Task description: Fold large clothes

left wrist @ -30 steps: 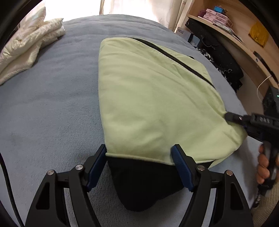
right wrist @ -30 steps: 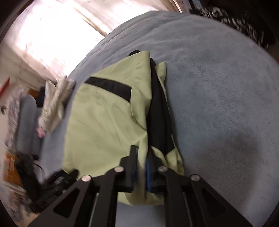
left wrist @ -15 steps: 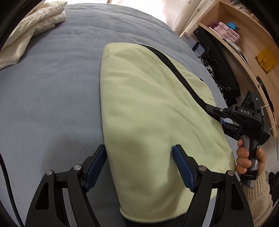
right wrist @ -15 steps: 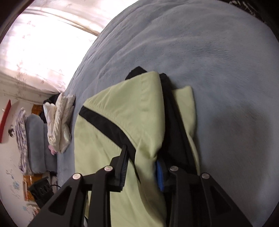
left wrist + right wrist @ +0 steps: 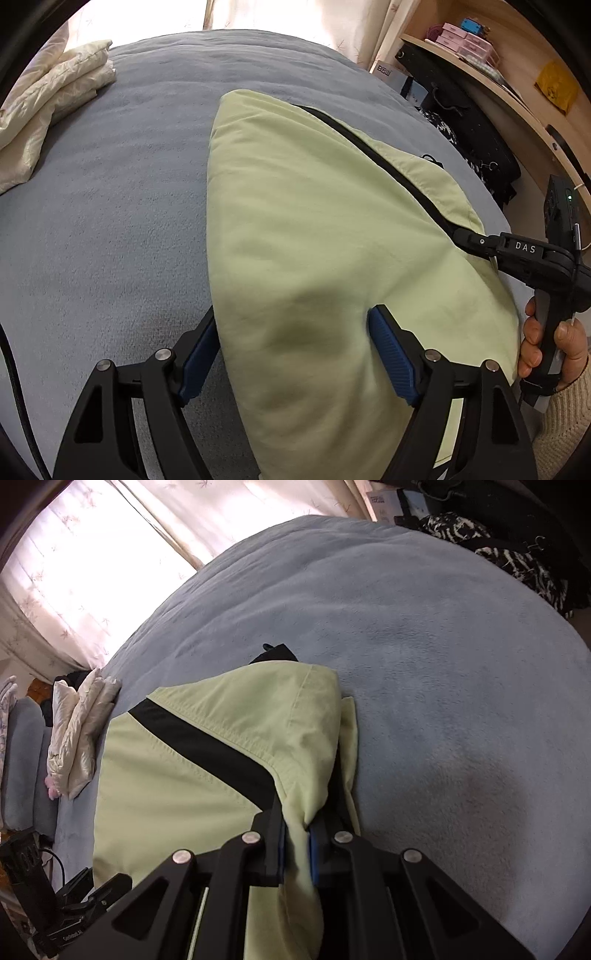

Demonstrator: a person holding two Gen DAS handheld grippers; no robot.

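While the light green garment (image 5: 317,258) lies folded on the grey-blue bed (image 5: 110,221), both tools are at its near end. The left hand-held gripper (image 5: 295,354) stands wide, its jaws opening, with the near part of the cloth lying between its blue pads (image 5: 391,358); the left-side pad sits at the garment's edge, and the pads do not pinch the fabric. In the right wrist view, the right hand-held gripper (image 5: 295,845) is closing, its pads nearly together, with a bunched fold of the green cloth pinched between them. Seen from the left wrist camera, that same tool reaches in from the bed's right side, its tip at the garment's right edge where a black stripe (image 5: 369,151) ends, and a hand (image 5: 550,347) in a cream knitted sleeve (image 5: 569,417) grips its handle.

The garment stretches away from the near edge toward the middle of the bed. The black stripe runs diagonally across its upper layer, and a dark inner layer shows along its right side and at its far corner (image 5: 275,653).

Farther off, near the bed's far left corner, rests a folded white quilt (image 5: 48,110). Beyond the bed's right edge stand wooden shelves (image 5: 498,74) with small pink boxes (image 5: 465,37), with dark bags (image 5: 461,122) below. Bright curtains (image 5: 92,572) hang behind the bed's far edge.
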